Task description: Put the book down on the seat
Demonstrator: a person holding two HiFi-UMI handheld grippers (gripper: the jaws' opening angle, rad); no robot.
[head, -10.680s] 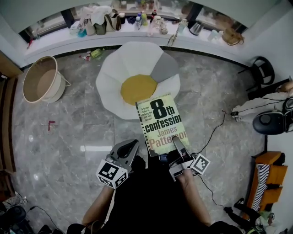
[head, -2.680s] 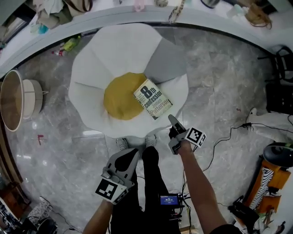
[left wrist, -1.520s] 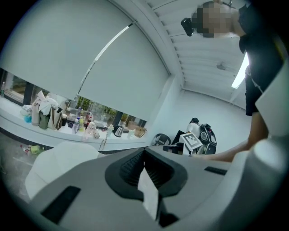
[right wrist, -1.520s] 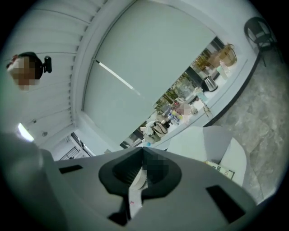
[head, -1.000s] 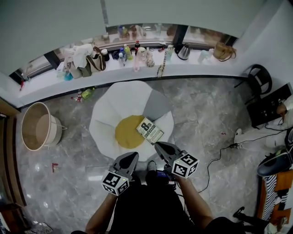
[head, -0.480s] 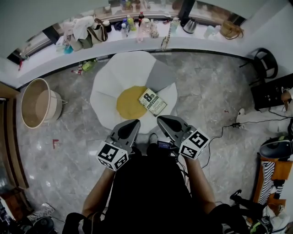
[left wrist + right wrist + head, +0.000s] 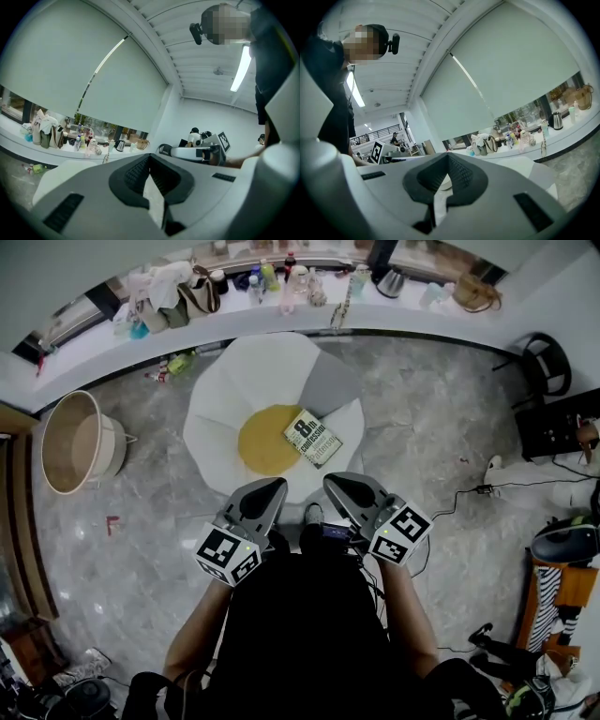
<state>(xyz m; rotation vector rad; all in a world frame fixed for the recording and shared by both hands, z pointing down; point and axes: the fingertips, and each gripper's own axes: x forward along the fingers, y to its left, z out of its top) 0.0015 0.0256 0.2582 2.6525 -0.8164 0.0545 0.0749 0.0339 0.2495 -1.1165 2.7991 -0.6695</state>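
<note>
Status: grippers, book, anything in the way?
Left gripper shut, empty; right gripper shut, empty, both short of the seat. Book flat on seat, straddling yellow centre edge. No obstruction seen.

- Book (image 7: 313, 438) cover: big "8th", w/ "confession" under it; smaller lines below too tiny to read.
- Cube (image 7: 228, 554) on left gripper (image 7: 270, 487) & cube (image 7: 401, 533) on right gripper (image 7: 334, 482): b/w square code marks on faces.
</note>
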